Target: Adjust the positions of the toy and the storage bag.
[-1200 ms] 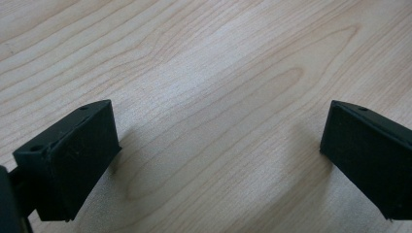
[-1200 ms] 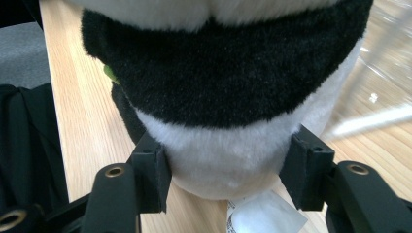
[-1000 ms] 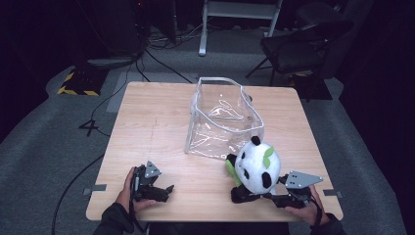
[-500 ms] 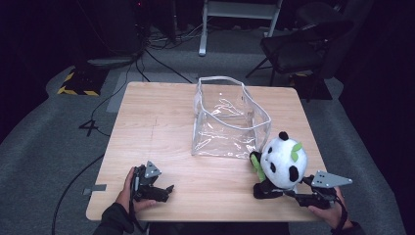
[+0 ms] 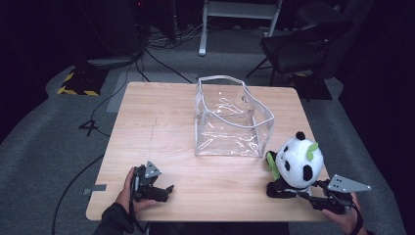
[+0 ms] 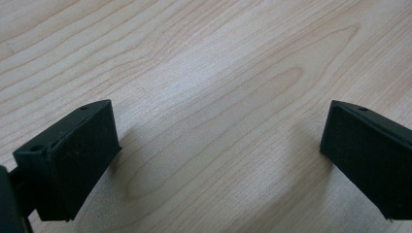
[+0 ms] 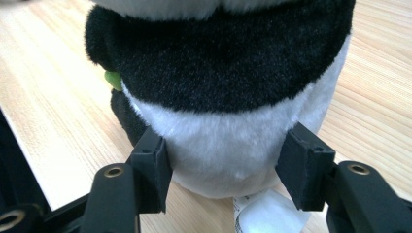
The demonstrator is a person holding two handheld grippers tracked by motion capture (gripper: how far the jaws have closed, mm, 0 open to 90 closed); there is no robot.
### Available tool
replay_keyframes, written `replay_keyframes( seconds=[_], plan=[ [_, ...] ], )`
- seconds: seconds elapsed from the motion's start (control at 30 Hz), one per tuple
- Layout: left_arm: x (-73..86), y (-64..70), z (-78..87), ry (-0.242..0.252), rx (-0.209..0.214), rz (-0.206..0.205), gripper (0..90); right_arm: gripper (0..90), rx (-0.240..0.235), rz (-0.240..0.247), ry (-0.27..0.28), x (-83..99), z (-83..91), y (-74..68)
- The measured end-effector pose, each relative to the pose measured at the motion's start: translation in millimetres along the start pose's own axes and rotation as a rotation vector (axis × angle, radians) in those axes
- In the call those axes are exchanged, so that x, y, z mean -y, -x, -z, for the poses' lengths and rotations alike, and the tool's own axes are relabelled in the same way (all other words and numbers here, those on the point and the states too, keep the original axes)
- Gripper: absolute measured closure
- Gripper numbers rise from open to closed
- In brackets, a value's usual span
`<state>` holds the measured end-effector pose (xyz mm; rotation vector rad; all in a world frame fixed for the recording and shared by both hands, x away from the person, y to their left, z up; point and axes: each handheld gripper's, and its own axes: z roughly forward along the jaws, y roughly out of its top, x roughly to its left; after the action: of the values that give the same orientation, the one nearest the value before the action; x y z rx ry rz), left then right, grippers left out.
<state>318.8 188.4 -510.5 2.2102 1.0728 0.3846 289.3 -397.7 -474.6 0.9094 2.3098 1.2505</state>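
A black-and-white panda plush (image 5: 296, 164) with green bits stands upright near the table's front right corner. My right gripper (image 5: 292, 192) is shut on it from the near side. In the right gripper view both jaws press the panda (image 7: 218, 73) on either side of its white lower body, and a white tag pokes out underneath. A clear plastic bag (image 5: 227, 142) with a white rim stands open at the table's middle, to the left of and beyond the panda. My left gripper (image 5: 164, 191) lies at the front left, open over bare wood (image 6: 214, 97).
The wooden table (image 5: 156, 127) ends just right of the panda and just in front of both grippers. A dark chair (image 5: 303, 44) and a white frame stand behind the table. Cables and a yellow-black striped block (image 5: 76, 88) lie on the grey floor.
My right gripper has carried the panda to the right, away from the clear bag's front corner toward the table's right edge. The left gripper has stayed in place.
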Motion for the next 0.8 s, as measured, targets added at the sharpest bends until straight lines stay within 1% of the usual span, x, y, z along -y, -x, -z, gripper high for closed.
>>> replay_keyframes(
  seconds=[0.07, 0.17, 0.23, 0.27, 0.3, 0.43, 0.57, 0.7, 0.8],
  plan=[
    [0.0, 0.0, 0.0, 0.0, 0.0, 0.0, 0.5, 42.9, 0.011, -0.014, 0.007, 0.8, 1.1, 4.3],
    [-0.1, -0.1, 0.0, 0.0, 0.001, -0.001, 0.5, 42.2, 0.016, -0.025, 0.019, -1.8, -4.7, 12.4],
    [-0.1, -0.1, 0.0, 0.0, 0.0, 0.0, 0.5, 41.5, 0.028, -0.032, 0.016, -5.6, -9.2, 18.1],
    [-0.1, -0.1, 0.0, 0.0, 0.0, 0.0, 0.5, 41.5, 0.028, -0.032, 0.016, -5.6, -9.2, 18.1],
    [0.0, -0.1, 0.0, 0.0, 0.001, 0.0, 0.5, 41.2, 0.039, -0.036, 0.016, -9.4, -14.6, 25.5],
    [0.0, -0.1, 0.0, 0.0, 0.001, 0.0, 0.5, 39.8, 0.024, -0.027, 0.011, -15.7, -24.8, 42.0],
    [0.0, 0.1, -0.1, 0.0, 0.001, 0.002, 0.5, 37.0, 0.028, -0.045, 0.008, -24.5, -37.4, 57.8],
    [-0.1, -0.1, 0.0, 0.0, 0.001, 0.0, 0.5, 33.9, -0.009, -0.044, 0.002, -32.3, -49.1, 71.6],
    [-0.1, -0.1, 0.0, 0.0, 0.001, 0.0, 0.5, 29.0, -0.037, -0.042, -0.01, -37.9, -55.7, 80.9]
  ],
)
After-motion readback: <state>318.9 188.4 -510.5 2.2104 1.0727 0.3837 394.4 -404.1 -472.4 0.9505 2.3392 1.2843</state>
